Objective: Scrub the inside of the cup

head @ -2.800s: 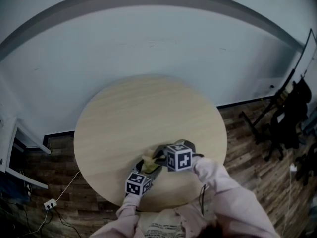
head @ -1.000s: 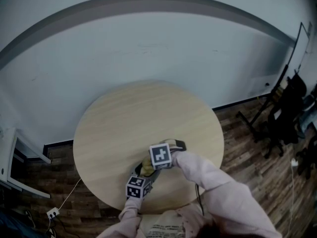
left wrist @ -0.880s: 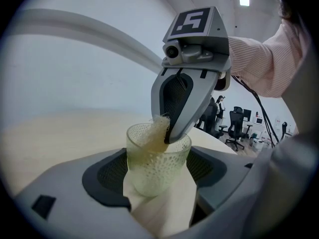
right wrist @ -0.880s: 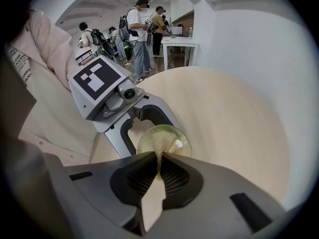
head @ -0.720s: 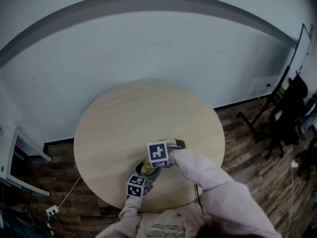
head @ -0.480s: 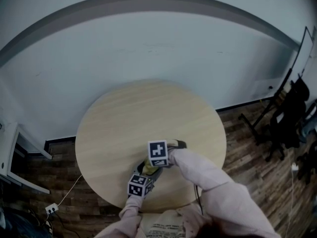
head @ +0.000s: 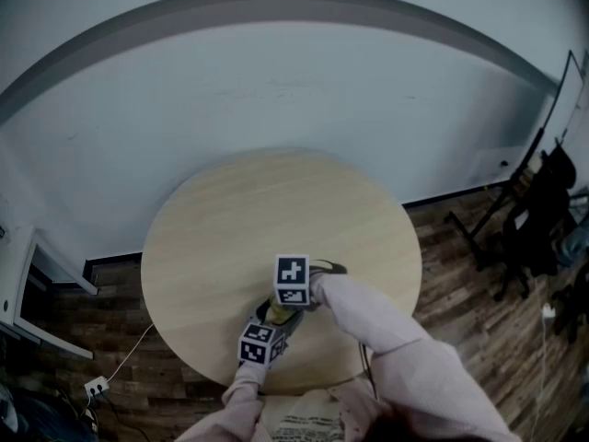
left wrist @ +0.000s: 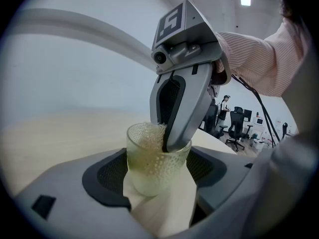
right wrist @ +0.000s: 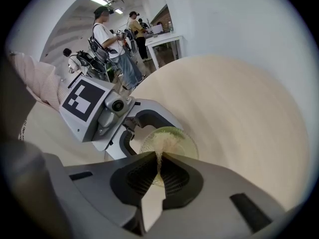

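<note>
Cup [left wrist: 155,159] stands upright near the counter's [head: 276,201] near edge, clamped by its sides in the left gripper [left wrist: 159,180]. Directly above the cup's mouth, the right gripper [right wrist: 159,157] points down along the cup's upright axis, its jaws pinched on a yellowish cloth [right wrist: 162,142] that reaches inside.

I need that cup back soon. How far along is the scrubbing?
Done: the left gripper has the cup clamped. In hand: the right gripper, shut on a cloth, is down inside it. Left: finishing the scrub and pulling out; cleanliness can't be judged.
</note>
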The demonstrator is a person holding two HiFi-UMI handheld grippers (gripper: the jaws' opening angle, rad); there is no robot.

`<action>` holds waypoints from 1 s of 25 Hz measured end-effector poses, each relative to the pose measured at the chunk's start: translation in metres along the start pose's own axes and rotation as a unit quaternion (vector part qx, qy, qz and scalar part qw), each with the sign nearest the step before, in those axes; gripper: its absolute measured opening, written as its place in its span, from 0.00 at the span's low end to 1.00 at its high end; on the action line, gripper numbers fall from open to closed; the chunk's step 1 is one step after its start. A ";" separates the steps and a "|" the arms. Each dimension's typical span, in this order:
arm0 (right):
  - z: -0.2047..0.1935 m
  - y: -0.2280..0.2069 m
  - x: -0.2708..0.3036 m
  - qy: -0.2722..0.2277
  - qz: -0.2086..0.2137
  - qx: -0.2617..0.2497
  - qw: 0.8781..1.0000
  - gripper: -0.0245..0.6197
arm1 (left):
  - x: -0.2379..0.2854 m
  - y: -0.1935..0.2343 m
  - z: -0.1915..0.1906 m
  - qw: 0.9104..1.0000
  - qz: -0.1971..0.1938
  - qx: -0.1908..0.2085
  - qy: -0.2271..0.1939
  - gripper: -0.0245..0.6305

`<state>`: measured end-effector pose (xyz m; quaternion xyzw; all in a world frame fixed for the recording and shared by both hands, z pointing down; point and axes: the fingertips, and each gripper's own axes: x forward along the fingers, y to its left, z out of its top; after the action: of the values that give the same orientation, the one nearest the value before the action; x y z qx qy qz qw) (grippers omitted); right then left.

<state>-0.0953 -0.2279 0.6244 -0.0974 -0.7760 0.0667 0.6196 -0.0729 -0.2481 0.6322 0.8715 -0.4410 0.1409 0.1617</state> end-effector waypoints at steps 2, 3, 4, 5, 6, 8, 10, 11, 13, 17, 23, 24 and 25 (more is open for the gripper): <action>0.001 0.000 0.001 -0.001 0.007 0.011 1.000 0.08 | -0.001 0.000 0.000 1.000 -0.001 -0.002 0.001 0.60; 0.002 0.001 0.001 -0.004 0.012 0.019 1.000 0.08 | -0.001 0.000 0.001 1.000 -0.001 -0.002 0.001 0.60; 0.002 0.002 0.001 -0.007 0.018 0.027 0.999 0.08 | -0.001 0.000 0.000 1.000 0.000 -0.002 0.001 0.60; 0.003 0.003 0.001 -0.012 0.024 0.035 0.999 0.08 | 0.000 0.000 0.000 1.000 0.000 -0.001 0.000 0.60; 0.003 0.004 0.001 -0.016 0.029 0.042 0.999 0.08 | 0.000 0.000 0.001 1.000 -0.001 -0.001 0.000 0.60; 0.003 0.005 0.000 -0.022 0.037 0.056 0.998 0.08 | 0.000 -0.001 0.000 1.000 -0.001 0.000 0.001 0.60; 0.005 0.006 0.000 -0.027 0.045 0.068 0.996 0.08 | -0.001 -0.002 0.001 1.000 0.000 -0.001 0.002 0.60; 0.006 0.006 0.000 -0.031 0.049 0.075 0.996 0.08 | -0.001 -0.001 0.002 1.000 0.000 -0.001 0.002 0.60; 0.007 0.006 0.000 -0.037 0.057 0.088 0.994 0.08 | 0.000 0.000 0.002 1.000 0.000 -0.001 0.002 0.60; 0.011 0.009 -0.001 -0.051 0.071 0.115 0.990 0.08 | 0.000 0.000 0.000 1.000 0.000 -0.001 0.000 0.60; 0.015 0.011 -0.004 -0.075 0.087 0.155 0.981 0.08 | 0.001 0.000 -0.001 1.000 0.004 0.002 0.003 0.60; 0.016 0.010 -0.004 -0.076 0.088 0.160 0.980 0.08 | 0.001 0.000 0.000 1.000 0.003 0.001 0.002 0.60; 0.016 0.010 -0.005 -0.078 0.090 0.165 0.979 0.08 | 0.001 -0.001 0.000 1.000 0.001 -0.001 0.002 0.60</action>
<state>-0.1097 -0.2191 0.6142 -0.0576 -0.7885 0.2561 0.5562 -0.0715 -0.2487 0.6326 0.8704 -0.4419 0.1428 0.1636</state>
